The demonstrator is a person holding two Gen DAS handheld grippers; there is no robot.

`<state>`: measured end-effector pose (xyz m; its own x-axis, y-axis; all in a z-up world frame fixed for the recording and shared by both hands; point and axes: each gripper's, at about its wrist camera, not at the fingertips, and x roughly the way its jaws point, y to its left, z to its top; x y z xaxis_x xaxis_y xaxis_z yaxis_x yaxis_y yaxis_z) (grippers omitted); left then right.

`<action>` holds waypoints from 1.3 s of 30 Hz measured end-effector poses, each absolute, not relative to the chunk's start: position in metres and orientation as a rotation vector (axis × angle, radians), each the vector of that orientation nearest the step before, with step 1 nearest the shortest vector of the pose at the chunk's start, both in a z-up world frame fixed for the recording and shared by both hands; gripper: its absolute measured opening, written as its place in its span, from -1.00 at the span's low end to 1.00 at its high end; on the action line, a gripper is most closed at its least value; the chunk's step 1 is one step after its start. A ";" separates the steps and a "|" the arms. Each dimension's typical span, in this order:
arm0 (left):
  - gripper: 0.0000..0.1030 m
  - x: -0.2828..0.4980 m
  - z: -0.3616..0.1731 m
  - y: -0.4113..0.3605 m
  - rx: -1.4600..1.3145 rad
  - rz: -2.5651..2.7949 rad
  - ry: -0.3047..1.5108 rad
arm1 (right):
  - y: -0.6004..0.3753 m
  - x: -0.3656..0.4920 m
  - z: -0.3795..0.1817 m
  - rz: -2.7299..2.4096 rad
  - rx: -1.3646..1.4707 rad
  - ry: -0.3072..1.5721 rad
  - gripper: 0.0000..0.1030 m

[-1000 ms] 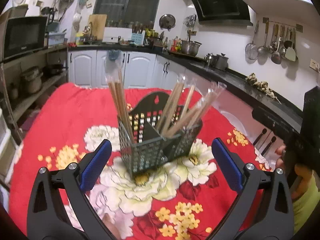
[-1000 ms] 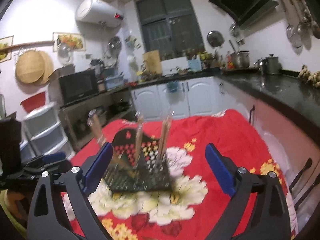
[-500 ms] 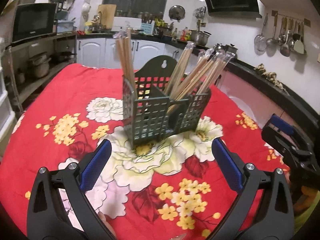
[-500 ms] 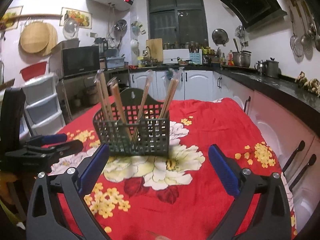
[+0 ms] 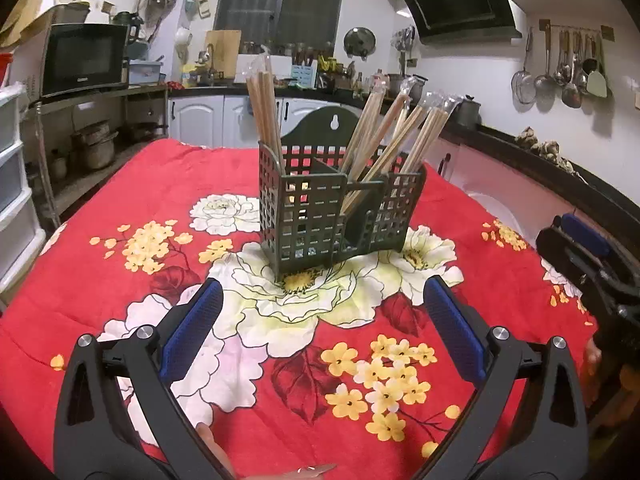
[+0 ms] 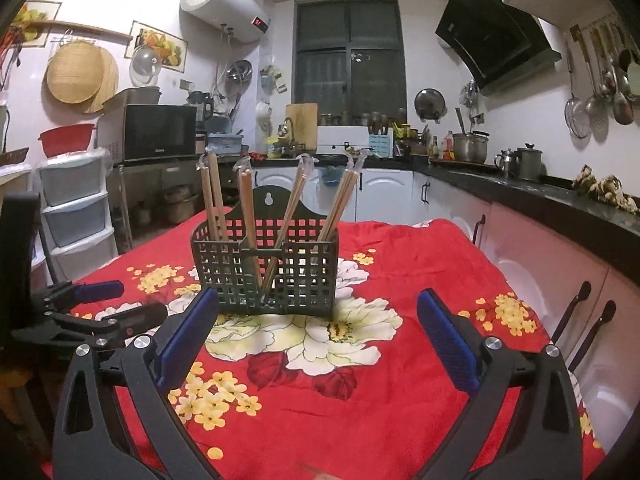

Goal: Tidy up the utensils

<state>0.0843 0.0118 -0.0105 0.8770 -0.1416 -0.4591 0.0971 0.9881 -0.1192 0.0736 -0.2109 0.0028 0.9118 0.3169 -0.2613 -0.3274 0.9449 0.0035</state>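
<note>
A dark green lattice utensil basket (image 5: 336, 216) stands upright on the red floral tablecloth (image 5: 120, 208). It also shows in the right wrist view (image 6: 266, 276). Several wrapped wooden chopsticks (image 5: 384, 136) stand in its compartments, also seen in the right wrist view (image 6: 296, 196). My left gripper (image 5: 320, 308) is open and empty, a little in front of the basket. My right gripper (image 6: 316, 316) is open and empty, in front of the basket. The right gripper shows at the right edge of the left wrist view (image 5: 588, 256). The left gripper shows at the left of the right wrist view (image 6: 92, 308).
A black kitchen counter (image 6: 560, 196) runs along the right with pink cabinet fronts (image 6: 552, 264) below. Plastic drawers (image 6: 72, 208) and a microwave (image 6: 156, 132) stand at the left. The table's far edge faces white cabinets (image 5: 204, 120).
Both grippers have pulled back and lowered from the basket, which now stands level and farther away. The basket and chopsticks sit still on the cloth.
</note>
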 end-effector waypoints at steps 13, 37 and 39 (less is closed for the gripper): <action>0.79 0.058 0.000 0.007 -0.065 -0.079 0.289 | -0.218 0.041 -0.002 0.265 -0.004 0.053 0.88; 0.80 0.058 -0.008 0.006 -0.067 -0.072 0.276 | -0.219 0.037 -0.009 0.225 0.003 0.027 0.88; 0.79 0.058 -0.009 0.006 -0.067 -0.070 0.277 | -0.219 0.037 -0.009 0.226 0.003 0.028 0.88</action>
